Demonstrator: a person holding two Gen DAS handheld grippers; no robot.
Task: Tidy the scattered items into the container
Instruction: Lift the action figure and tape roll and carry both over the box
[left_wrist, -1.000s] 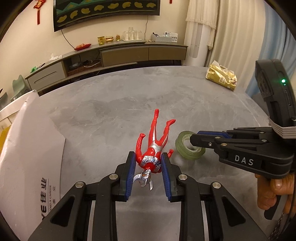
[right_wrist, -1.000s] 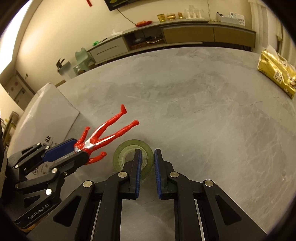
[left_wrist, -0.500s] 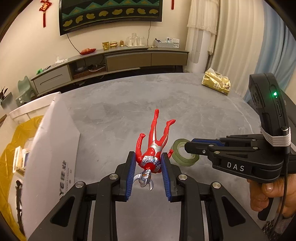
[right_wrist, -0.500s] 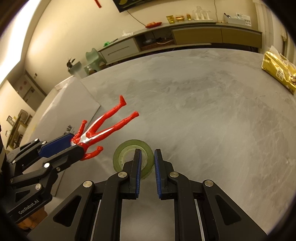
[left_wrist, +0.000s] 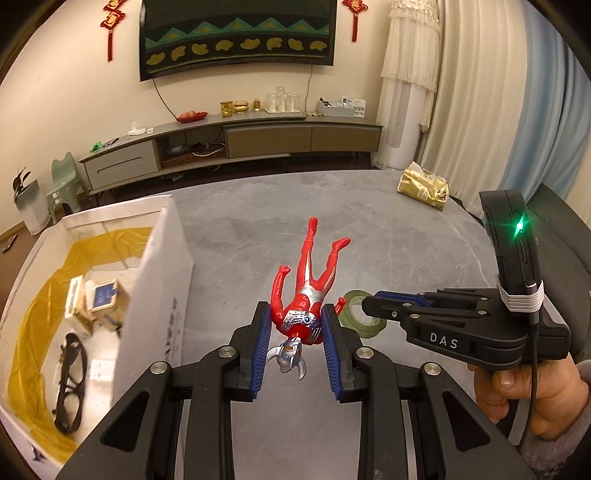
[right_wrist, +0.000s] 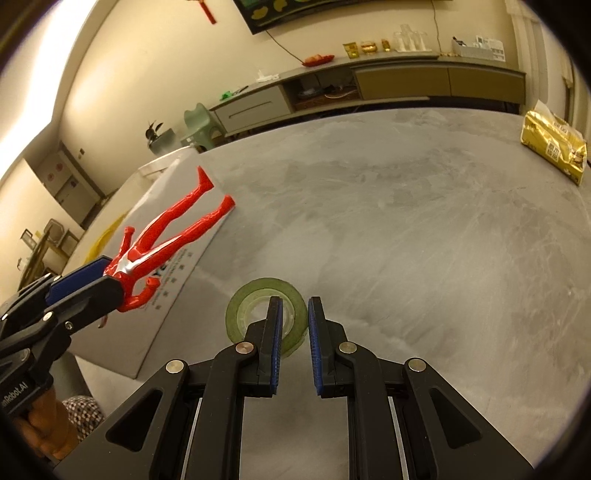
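The left tongs, at the lower middle of their own view, are clamping a red and silver toy figure by its chest, head toward the camera and legs pointing away. The figure is hanging in the air, clear of the grey table. Seen from the right view it is sitting at the left of the frame, in front of the box's near wall.

The right tongs are pinching the near rim of a green roll of tape, 1 finger inside the ring and 1 outside. I cannot tell whether the roll is lifting off the table or resting on it.

Further out, at the left of the left view, the white cardboard box is standing open with a yellow lining. Inside it are lying 2 small cartons and a pair of black glasses, so I judge part of the tidying is done.

What is left, as I read it: the figure and the tape each need dropping into the box, and a gold packet is waiting well apart at the upper right of the table.
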